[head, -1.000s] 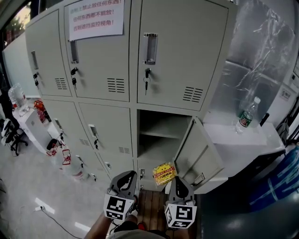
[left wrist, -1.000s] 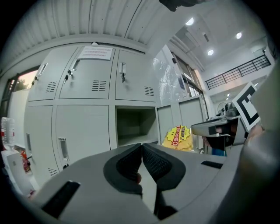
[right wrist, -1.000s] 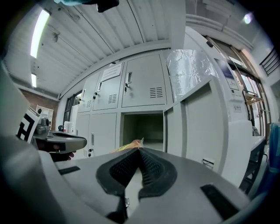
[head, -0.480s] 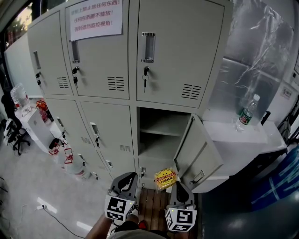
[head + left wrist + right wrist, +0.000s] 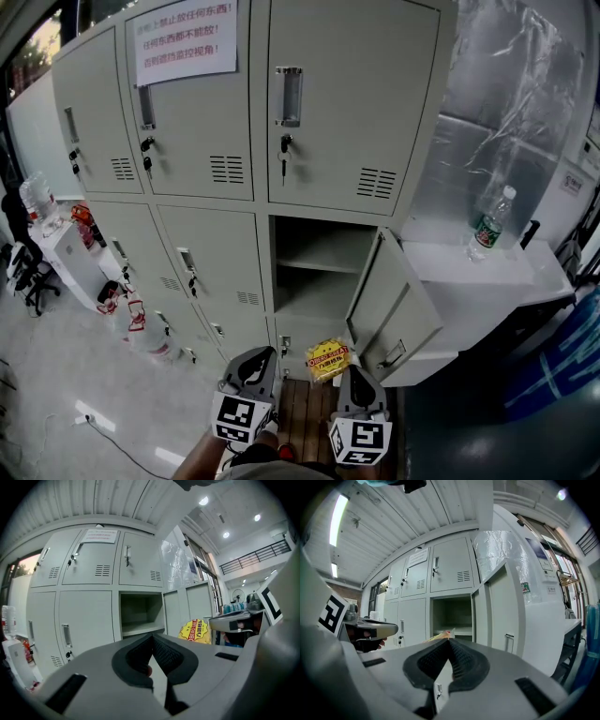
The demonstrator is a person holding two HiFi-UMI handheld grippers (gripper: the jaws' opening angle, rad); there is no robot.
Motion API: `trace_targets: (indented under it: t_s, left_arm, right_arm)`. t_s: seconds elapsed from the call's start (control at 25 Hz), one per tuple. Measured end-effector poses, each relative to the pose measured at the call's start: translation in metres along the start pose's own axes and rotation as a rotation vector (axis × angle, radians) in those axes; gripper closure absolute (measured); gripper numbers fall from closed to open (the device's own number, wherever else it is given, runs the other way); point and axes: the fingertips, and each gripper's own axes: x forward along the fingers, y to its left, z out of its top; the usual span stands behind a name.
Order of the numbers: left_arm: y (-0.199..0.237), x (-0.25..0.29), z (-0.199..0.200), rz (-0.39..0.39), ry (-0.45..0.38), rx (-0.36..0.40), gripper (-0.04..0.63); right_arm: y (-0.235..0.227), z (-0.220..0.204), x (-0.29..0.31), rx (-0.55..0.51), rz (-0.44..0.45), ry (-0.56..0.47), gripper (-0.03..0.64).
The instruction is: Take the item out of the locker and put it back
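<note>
1. At your right hand, the right gripper (image 5: pixel 449 642) has its jaws pressed together on the edge of the yellow snack packet (image 5: pixel 328 359). In the right gripper view only a thin yellow sliver pokes up past the pad tips.
2. At your left hand, the left gripper (image 5: pixel 152 637) has its jaws closed tip to tip with nothing between the pads. It sits just beside the right one, and both point toward the lockers.
3. The packet hangs in the air outside the locker, in front of the cabinet face. It is just below the open compartment (image 5: pixel 319 242) and left of the lower corner of the door (image 5: pixel 394 305).
4. That compartment is in the right column, under the top row, and one shelf (image 5: pixel 314 268) crosses it. Its door stands swung out to the right.
5. Above it, the closed top doors have keys (image 5: pixel 284 159) hanging in their locks. A white notice (image 5: pixel 183 37) with red print is stuck on the top-middle door.
6. To your right, a white counter (image 5: pixel 487 277) carries a clear plastic bottle (image 5: pixel 486 225) with a green label, standing upright. A crinkled plastic sheet (image 5: pixel 525 94) hangs behind it.
7. To your left, across the pale floor, a small white table (image 5: pixel 70 258) stands near the lockers.
</note>
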Motion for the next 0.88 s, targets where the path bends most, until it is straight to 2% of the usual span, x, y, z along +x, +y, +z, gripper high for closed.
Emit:
trace_targets:
  t_s: [0.28,0.6,0.88]
  left_arm:
    - [-0.003,0.0,-0.003,-0.004,0.001,0.0,0.572]
    - [0.013,0.009,0.002,0.038,-0.004,-0.012,0.572]
    - [0.032,0.035,-0.018,0.069,0.043,-0.015,0.572]
  right_arm:
    - [-0.001,-0.001,0.002,0.002,0.003,-0.004,0.6]
    - [0.005,-0.001,0.029,-0.01,0.032,-0.003,0.6]
    - [0.004,-0.006,0.07,0.034,0.051,-0.004,0.6]
